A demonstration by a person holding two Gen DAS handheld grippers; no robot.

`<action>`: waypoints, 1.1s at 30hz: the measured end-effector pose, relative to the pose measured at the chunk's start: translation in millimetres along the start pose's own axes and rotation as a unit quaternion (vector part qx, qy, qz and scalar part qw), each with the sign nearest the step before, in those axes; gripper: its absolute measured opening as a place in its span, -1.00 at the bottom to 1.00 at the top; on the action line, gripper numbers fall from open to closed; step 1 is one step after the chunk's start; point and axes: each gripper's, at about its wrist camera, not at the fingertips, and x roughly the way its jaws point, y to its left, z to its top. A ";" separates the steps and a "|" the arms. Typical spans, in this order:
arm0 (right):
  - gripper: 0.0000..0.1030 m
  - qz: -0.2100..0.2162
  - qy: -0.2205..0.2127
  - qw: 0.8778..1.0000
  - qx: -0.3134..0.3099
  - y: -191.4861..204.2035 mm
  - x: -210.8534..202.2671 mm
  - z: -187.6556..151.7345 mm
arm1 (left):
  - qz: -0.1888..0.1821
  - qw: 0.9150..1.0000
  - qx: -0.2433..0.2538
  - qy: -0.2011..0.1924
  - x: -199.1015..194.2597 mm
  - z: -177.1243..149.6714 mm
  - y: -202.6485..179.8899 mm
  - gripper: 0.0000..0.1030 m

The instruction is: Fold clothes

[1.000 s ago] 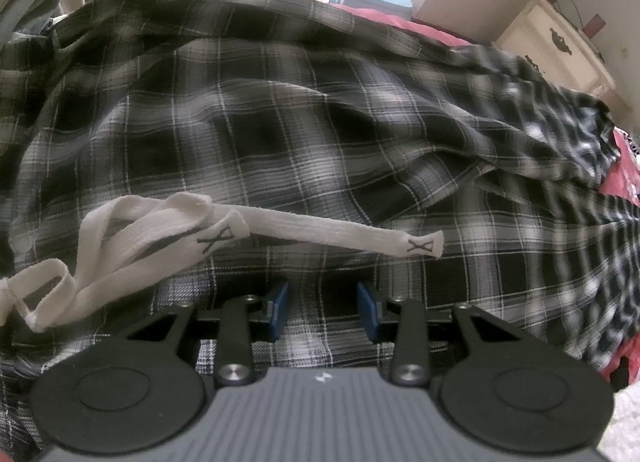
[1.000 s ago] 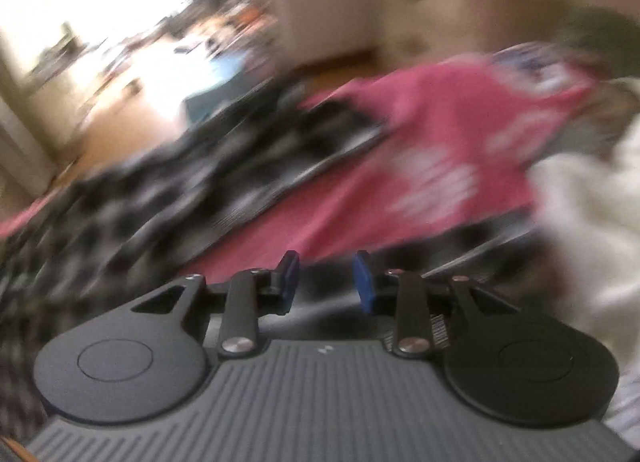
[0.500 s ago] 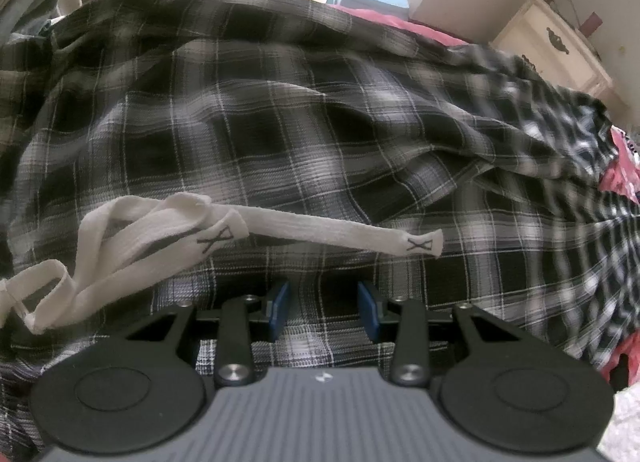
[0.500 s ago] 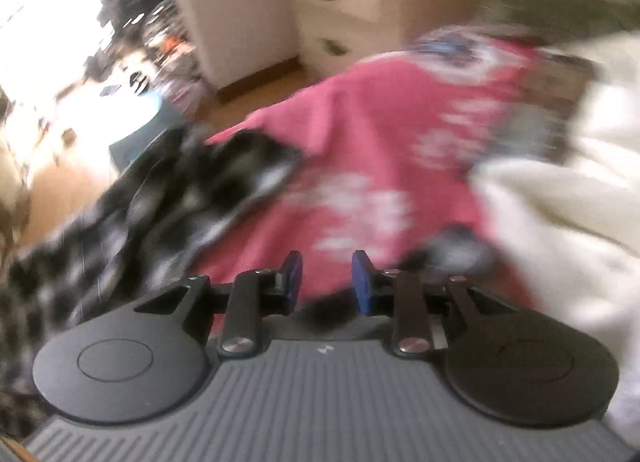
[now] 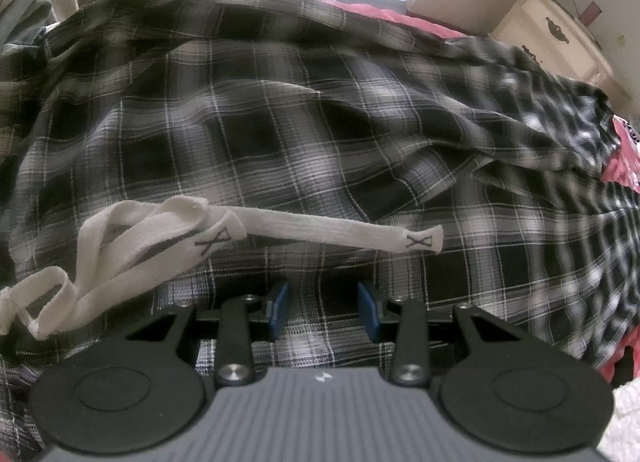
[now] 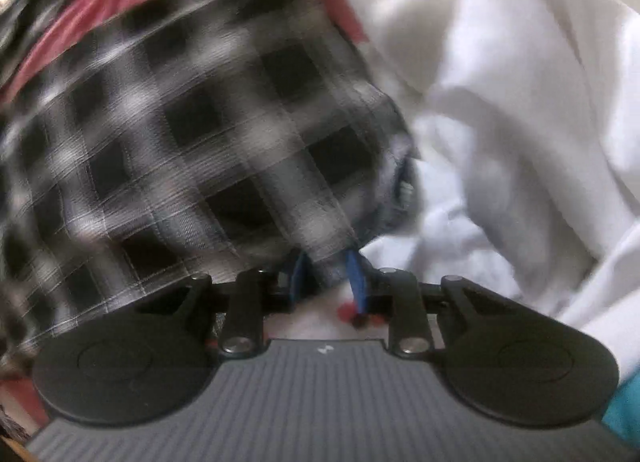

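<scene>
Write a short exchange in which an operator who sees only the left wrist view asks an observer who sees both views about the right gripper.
Operator: I see only the plaid garment with a white drawstring lying on it. What is the right gripper doing?
Observer: The right gripper is at a corner of the plaid garment. Its jaws are closing with that corner between them, but blur hides whether the pads press on it yet.
Operator: What lies beside that corner?
Observer: Rumpled white fabric fills the right side of the right wrist view, right up against the plaid edge.
</scene>
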 end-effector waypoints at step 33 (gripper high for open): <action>-0.77 0.167 0.005 0.932 -0.322 197.5 -43.8 -61.0 | -0.006 1.000 -0.022 0.005 -50.6 -35.2 37.0 -0.15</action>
